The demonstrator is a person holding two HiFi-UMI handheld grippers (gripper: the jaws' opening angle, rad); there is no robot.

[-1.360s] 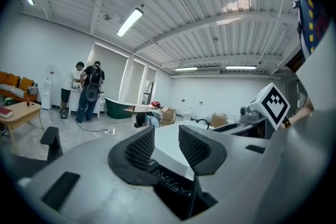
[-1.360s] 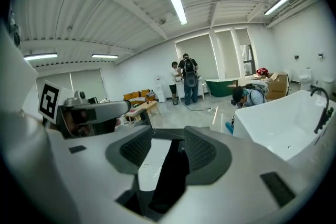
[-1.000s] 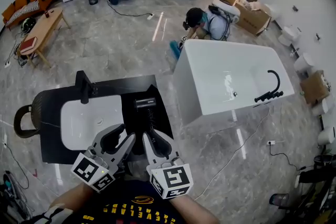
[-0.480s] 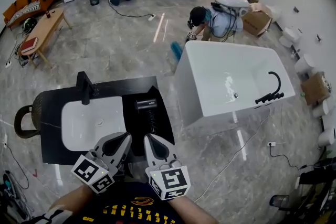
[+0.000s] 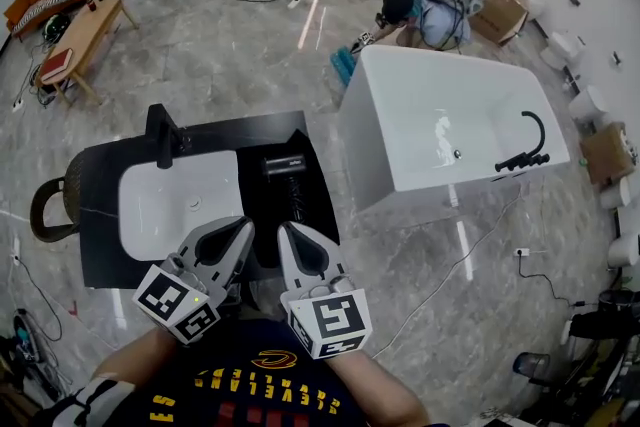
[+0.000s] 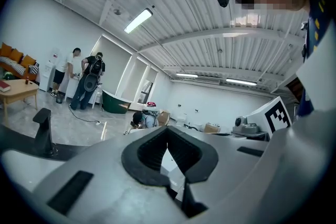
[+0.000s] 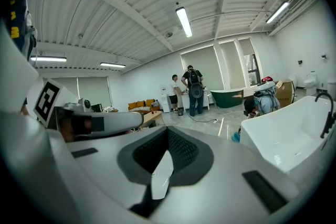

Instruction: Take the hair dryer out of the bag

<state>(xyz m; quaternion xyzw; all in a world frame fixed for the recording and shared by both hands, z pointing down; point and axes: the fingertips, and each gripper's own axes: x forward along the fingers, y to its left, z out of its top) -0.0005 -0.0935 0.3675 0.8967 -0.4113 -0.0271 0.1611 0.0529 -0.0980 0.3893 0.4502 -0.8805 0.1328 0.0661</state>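
The left claw (image 5: pixel 242 231) and the right claw (image 5: pixel 288 235) were both closed tight with nothing between their jaws, held side by side above the near edge of the dark worktop (image 5: pixel 100 235). The hair dryer (image 5: pixel 283 163) lay on that worktop just right of the white sink (image 5: pixel 180 215), beyond the claws. Its coiled cord (image 5: pixel 294 200) ran toward them. Whether a dark bag lay under it could not be told.

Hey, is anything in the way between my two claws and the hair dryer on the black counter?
Nothing visible does. The hair dryer lies on the black counter, right of the white sink, just beyond the shut, empty left claw and right claw.
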